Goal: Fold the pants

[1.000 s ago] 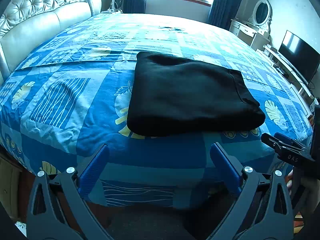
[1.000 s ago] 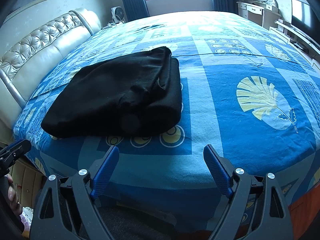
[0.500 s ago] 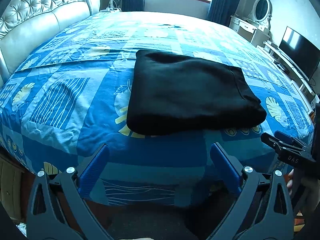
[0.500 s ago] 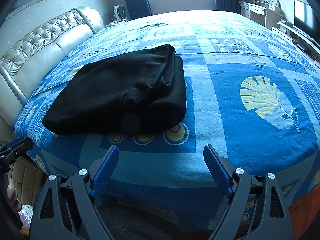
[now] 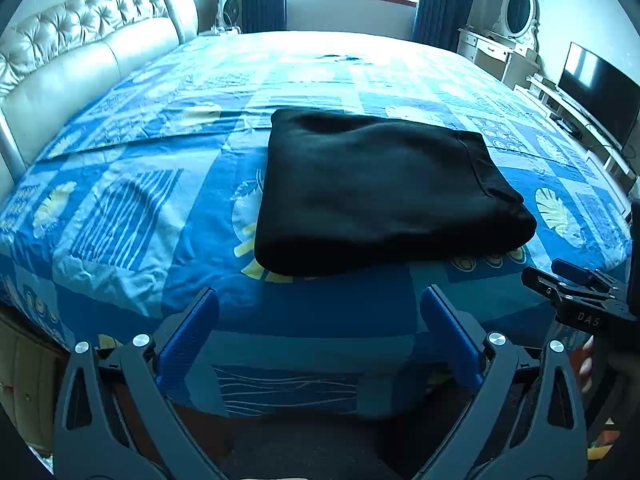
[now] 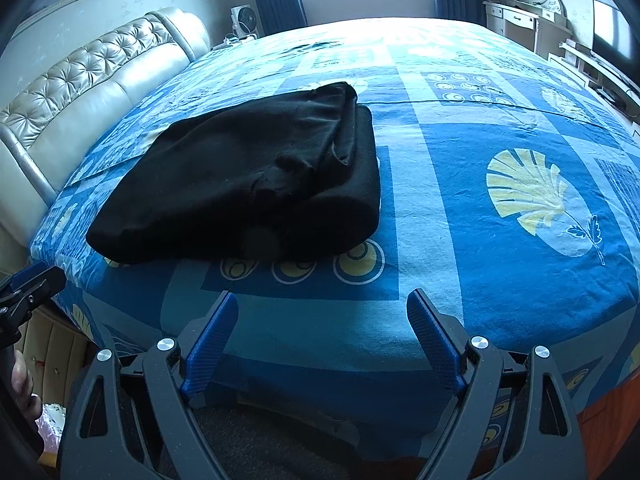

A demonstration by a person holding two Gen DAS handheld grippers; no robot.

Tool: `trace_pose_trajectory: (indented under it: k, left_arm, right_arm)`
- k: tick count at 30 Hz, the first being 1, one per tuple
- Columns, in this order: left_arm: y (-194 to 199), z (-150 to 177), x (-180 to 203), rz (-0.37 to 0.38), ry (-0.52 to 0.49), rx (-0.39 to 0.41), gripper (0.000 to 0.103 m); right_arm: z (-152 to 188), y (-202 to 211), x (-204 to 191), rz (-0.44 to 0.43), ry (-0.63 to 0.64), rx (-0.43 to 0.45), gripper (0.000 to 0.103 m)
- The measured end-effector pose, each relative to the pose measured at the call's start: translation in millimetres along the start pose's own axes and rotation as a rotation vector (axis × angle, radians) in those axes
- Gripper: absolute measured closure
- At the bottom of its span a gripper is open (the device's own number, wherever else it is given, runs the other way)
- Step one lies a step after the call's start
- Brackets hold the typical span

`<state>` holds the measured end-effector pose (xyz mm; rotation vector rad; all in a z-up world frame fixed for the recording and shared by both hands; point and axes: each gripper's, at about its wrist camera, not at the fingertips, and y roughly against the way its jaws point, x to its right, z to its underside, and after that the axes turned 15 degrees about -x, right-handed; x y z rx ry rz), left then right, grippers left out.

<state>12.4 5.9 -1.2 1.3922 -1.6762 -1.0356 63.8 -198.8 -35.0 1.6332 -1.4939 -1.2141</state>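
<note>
The black pants [image 5: 380, 192] lie folded into a thick rectangle on the blue patterned bedspread [image 5: 128, 200], near the bed's front edge. They also show in the right wrist view [image 6: 256, 184], left of centre. My left gripper [image 5: 318, 304] is open and empty, held off the front edge of the bed, short of the pants. My right gripper [image 6: 322, 306] is open and empty too, back from the pants' right end. The right gripper's tip shows at the right edge of the left wrist view [image 5: 576, 296]. The left gripper's tip shows at the left edge of the right wrist view [image 6: 28, 292].
A cream tufted headboard [image 5: 80, 52] runs along the bed's left side. A dresser with an oval mirror [image 5: 516, 12] and a TV [image 5: 600, 88] stand at the right wall. A small fan [image 6: 244, 20] sits by the window curtains.
Both grippers have pulled back and risen slightly, staying open. The pants have not moved.
</note>
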Motion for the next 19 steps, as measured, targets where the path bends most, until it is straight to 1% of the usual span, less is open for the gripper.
trace_pose_trajectory:
  k: [3,6,7,8,9,11,13,15,16,17,19]
  left_arm:
    - [2,-1,6,-0.054,-0.006,0.012,0.003]
    - [6,-3,10,-0.137,0.008,0.047,0.002]
    - [9,-3,9,-0.138,0.013,0.061,0.002]
    - [14,-4,5,-0.092,0.021,0.089,0.002]
    - [18,-5,2,-0.049,0.023,0.097,0.002]
    - [24,-14,-10,0.059,0.039,0.106,0.002]
    - [26,-25,-23,0.057,0.071,0.117,0.002]
    - [23,-47,-44,0.006,0.09,0.145,0.002]
    - [18,-59,-55,-0.036,0.097,0.15,0.002]
    - [7,-77,-74,-0.102,0.123,0.159,0.002]
    - [-15,-105,-107,-0.182,0.171,0.153,0.002]
  right_arm:
    - [0,0,-1,-0.002,0.003,-0.002,0.018]
    - [1,-1,-1,-0.006,0.007,-0.002,0.018]
    - [1,-1,-1,-0.007,0.009,-0.001,0.018]
    - [2,-1,-2,-0.01,0.009,-0.002,0.018]
    - [2,-1,-1,-0.024,0.008,-0.004,0.018]
    - [-1,1,-2,-0.041,0.006,-0.007,0.018]
    - [-9,11,-2,-0.072,0.016,0.009,0.018]
    - [-26,24,1,-0.088,0.03,0.059,0.018]
    - [-37,28,4,-0.088,0.034,0.084,0.017]
    - [-51,31,9,-0.084,0.034,0.107,0.016]
    - [-94,28,25,-0.046,0.01,0.149,0.015]
